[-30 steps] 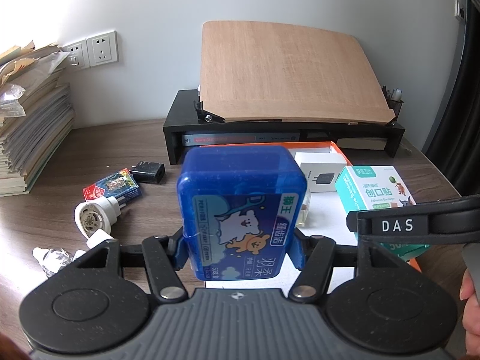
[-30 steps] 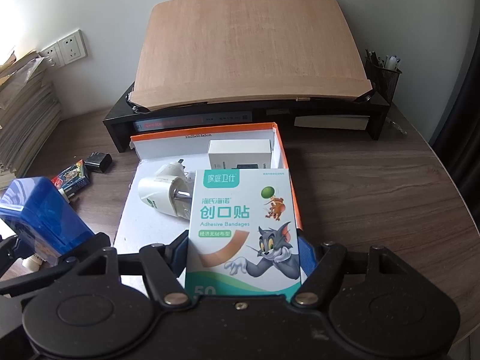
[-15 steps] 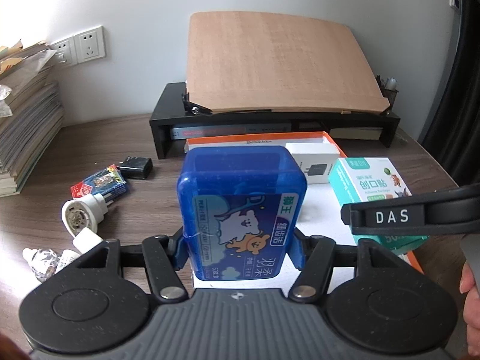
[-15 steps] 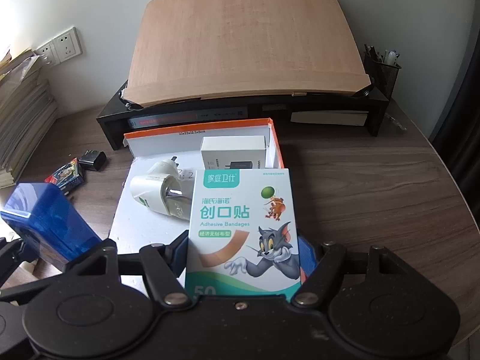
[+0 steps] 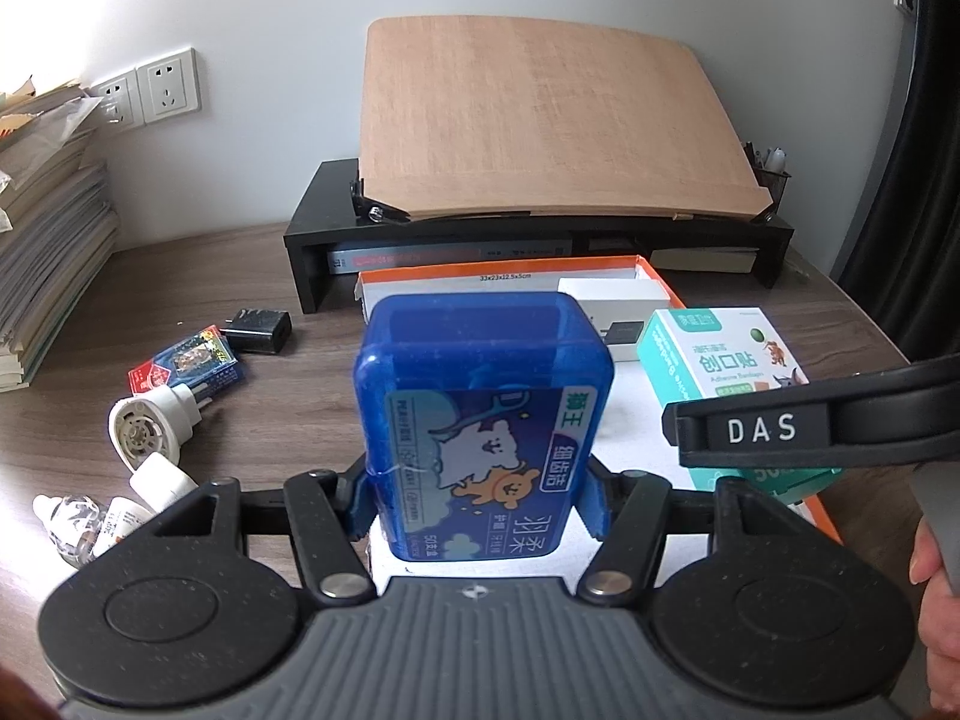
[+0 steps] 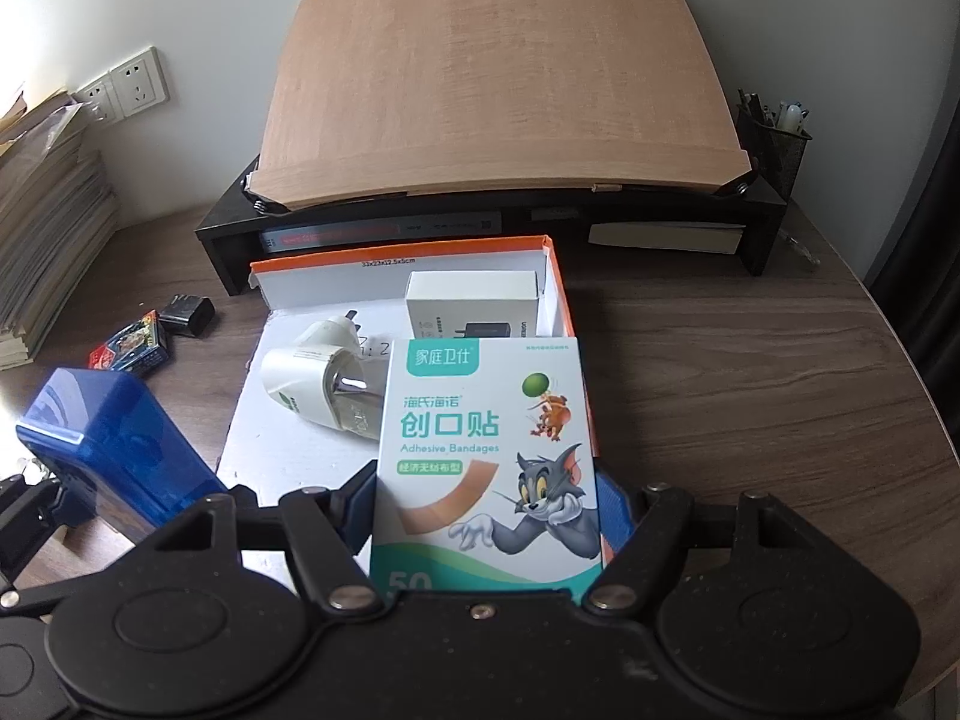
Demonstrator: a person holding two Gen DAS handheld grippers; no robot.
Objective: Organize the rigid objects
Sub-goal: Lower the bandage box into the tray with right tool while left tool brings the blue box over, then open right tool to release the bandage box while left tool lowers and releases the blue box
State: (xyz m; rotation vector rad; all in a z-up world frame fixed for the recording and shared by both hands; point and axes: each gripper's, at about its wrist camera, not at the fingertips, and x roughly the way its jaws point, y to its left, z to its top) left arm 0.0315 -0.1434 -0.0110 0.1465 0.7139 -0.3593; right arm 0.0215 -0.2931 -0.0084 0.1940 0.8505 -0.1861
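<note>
Two boxes in hand: our left gripper (image 5: pixel 477 501) clamps the blue floss-pick case (image 5: pixel 483 420), now nearer the orange-rimmed box (image 6: pixel 555 276), apparently its destination; right gripper (image 6: pixel 486 516) clamps the bandage box (image 6: pixel 486 456).

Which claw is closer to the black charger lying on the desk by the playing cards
Left. The left claw, holding the blue box, sits nearer the black charger; the right claw is farther off, over the orange tray.

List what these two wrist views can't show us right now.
- Left wrist: the blue case in the left gripper hides most of the orange-rimmed box floor.
- Right wrist: the bandage box in the right gripper covers the near right of that floor.
- Left wrist: small bottles are cut off by the gripper body; labels unreadable.
</note>
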